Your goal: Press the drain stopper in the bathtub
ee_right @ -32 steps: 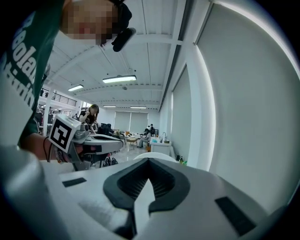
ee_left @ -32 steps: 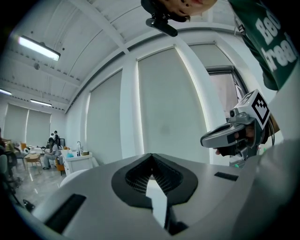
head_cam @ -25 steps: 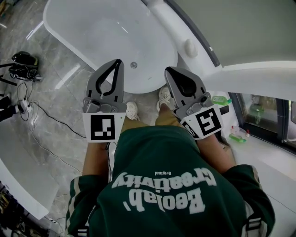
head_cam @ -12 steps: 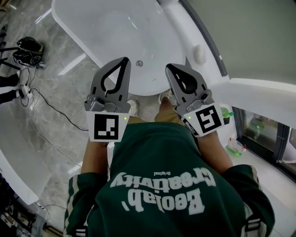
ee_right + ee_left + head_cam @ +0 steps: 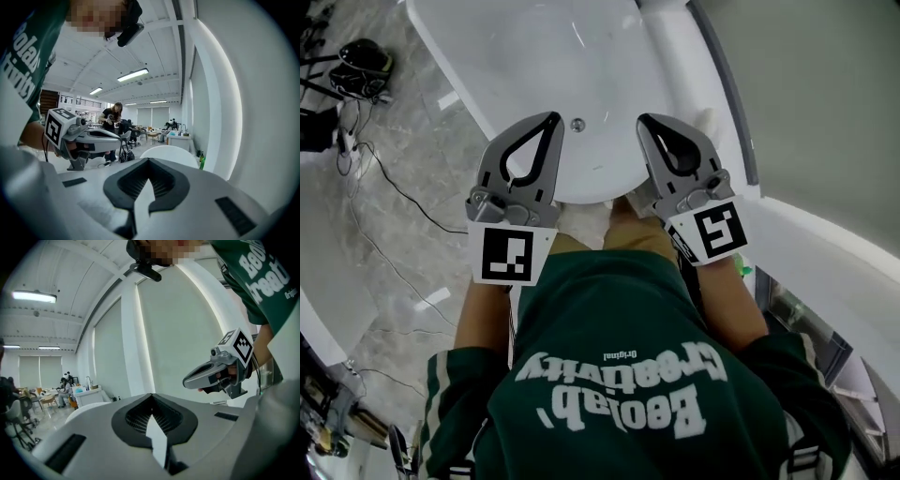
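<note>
In the head view the white bathtub (image 5: 525, 56) fills the top, and its small round metal drain stopper (image 5: 577, 124) sits in the basin near the near end. My left gripper (image 5: 550, 119) is held over the tub's near rim, its tips just left of the stopper, shut with nothing in it. To the stopper's right my right gripper (image 5: 643, 120) is level with it, also shut and empty. Both point forward, well above the stopper. The left gripper view shows its shut jaws (image 5: 151, 396) and the right gripper (image 5: 220, 373). The right gripper view shows its shut jaws (image 5: 149, 160), the left gripper (image 5: 86, 136) and the tub's end (image 5: 171, 152).
Black gear (image 5: 361, 56) and cables (image 5: 394, 187) lie on the marble floor left of the tub. A white ledge (image 5: 825, 253) and grey wall run along the right. The person's feet stand at the tub's near end. People and desks (image 5: 117, 122) are far off in the room.
The head view has swung, so the tub and stopper now sit higher and more centred between the two grippers. Both grippers stayed shut, held side by side.
</note>
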Demonstrator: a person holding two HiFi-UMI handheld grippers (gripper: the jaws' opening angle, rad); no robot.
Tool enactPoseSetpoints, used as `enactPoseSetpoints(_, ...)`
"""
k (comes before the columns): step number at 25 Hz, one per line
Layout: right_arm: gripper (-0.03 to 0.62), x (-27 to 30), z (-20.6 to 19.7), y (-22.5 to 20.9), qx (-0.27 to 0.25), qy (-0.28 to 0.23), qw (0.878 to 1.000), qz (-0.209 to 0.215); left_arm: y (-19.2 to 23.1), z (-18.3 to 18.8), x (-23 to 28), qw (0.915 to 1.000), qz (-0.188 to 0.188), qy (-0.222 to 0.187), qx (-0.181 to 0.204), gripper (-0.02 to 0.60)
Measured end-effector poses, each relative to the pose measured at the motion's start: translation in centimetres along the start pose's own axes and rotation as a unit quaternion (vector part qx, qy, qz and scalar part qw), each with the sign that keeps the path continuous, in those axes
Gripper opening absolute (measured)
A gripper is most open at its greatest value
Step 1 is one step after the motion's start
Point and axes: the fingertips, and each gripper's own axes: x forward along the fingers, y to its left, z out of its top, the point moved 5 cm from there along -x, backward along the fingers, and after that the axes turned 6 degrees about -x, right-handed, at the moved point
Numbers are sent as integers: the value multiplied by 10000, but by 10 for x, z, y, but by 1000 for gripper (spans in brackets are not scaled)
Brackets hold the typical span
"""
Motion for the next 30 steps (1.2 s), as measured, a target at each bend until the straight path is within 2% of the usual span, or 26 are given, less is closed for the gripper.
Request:
enactPoseSetpoints(4, 11, 15, -20, -25, 69, 66, 9985, 546, -8, -10, 33, 9989, 296, 241, -287, 8)
enactPoseSetpoints(9, 11, 47, -53, -29, 187, 347, 9929, 1118, 4, -37, 53, 9956, 634, 521, -448, 8)
enactPoseSetpoints(12, 11, 62, -79, -24, 378, 592, 9909, 1151, 12, -57, 54, 9950, 680, 658, -316, 8)
enactPoseSetpoints(15, 11, 79, -111, -12, 470, 658, 9890, 1236, 19, -93, 57, 9938, 675, 816, -324, 8)
enactPoseSetpoints(19, 11, 107, -164, 7, 723, 942, 9865, 1126, 29, -151, 63, 9923, 357, 1117, -396, 8)
enactPoseSetpoints(25, 11, 147, -251, 19, 1154, 1487, 9770, 1001, 31, -217, 74, 9867, 261, 1424, -743, 6)
enactPoseSetpoints(30, 11, 178, -315, 27, 1021, 1849, 9722, 1007, 33, -264, 86, 9825, 348, 1523, -1014, 8)
